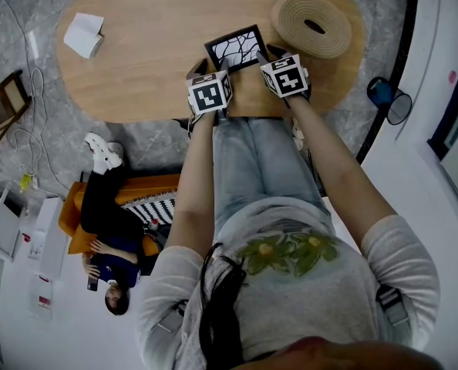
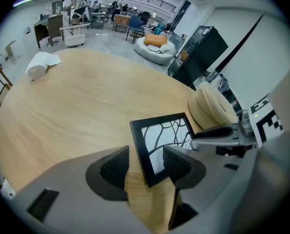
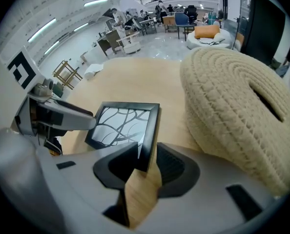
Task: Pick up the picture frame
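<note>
The picture frame (image 1: 237, 47) is black with a white branch pattern and rests on the oval wooden table (image 1: 144, 60). My left gripper (image 1: 213, 74) is at its near left corner and my right gripper (image 1: 269, 62) is at its near right corner. In the left gripper view, the frame's (image 2: 160, 145) corner lies between the jaws of the left gripper (image 2: 144, 165), with a strip of wood showing beside the left pad. In the right gripper view, the frame's (image 3: 123, 126) right edge sits between the jaws of the right gripper (image 3: 147, 164), close to both pads. Both grippers stand open around the frame.
A round woven straw piece (image 1: 312, 23) lies just right of the frame, close to the right gripper. A white folded cloth (image 1: 85, 35) sits at the table's far left. A seated person (image 1: 113, 237) is on the floor by an orange seat, left of me.
</note>
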`<state>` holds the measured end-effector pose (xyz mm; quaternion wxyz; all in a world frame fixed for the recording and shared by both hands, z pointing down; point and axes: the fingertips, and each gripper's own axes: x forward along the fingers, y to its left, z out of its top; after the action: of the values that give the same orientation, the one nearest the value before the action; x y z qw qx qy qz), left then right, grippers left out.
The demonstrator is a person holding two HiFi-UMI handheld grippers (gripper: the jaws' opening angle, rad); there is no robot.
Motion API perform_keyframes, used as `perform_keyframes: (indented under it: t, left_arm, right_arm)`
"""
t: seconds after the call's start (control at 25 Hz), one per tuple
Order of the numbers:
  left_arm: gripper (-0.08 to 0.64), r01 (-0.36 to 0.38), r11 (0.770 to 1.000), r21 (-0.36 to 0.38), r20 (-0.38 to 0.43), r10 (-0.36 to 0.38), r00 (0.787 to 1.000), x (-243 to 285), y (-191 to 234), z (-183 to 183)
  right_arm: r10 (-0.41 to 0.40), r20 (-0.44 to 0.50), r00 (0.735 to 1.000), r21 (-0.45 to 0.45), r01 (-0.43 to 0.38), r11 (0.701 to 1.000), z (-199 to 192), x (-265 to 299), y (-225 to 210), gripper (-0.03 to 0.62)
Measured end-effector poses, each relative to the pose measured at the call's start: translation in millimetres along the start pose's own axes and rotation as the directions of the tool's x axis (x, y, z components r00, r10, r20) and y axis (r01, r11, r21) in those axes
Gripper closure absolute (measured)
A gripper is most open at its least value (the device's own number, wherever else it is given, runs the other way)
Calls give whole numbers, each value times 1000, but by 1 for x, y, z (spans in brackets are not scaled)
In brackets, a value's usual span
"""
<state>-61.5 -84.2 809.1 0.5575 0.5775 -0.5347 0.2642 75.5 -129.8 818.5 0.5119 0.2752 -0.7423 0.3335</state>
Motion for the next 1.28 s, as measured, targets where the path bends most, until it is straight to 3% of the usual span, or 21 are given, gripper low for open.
perform_keyframes:
  t: [0.2,0.36,0.92,1.28]
  left_arm:
    - [339,-13,1000,-3,2,13,1000,2,1,-3]
    - [402,-50,999,18,19,50,999,3,6,-2]
    - [447,-80,995,52,18,80,997,9,5,-3]
    - [457,-74,997,8,9,74,997,7,3,-3]
  right_arm:
    - [4,-7,1000,-14,-4,1000,-2,2,0,471]
    - [4,-8,1000,-28,-4,1000,-2,3,2,485]
    - [58,0,998,-7,-58,998,-1,4,2,488]
    - [64,2,998,-39,-63,997,0,3,2,488]
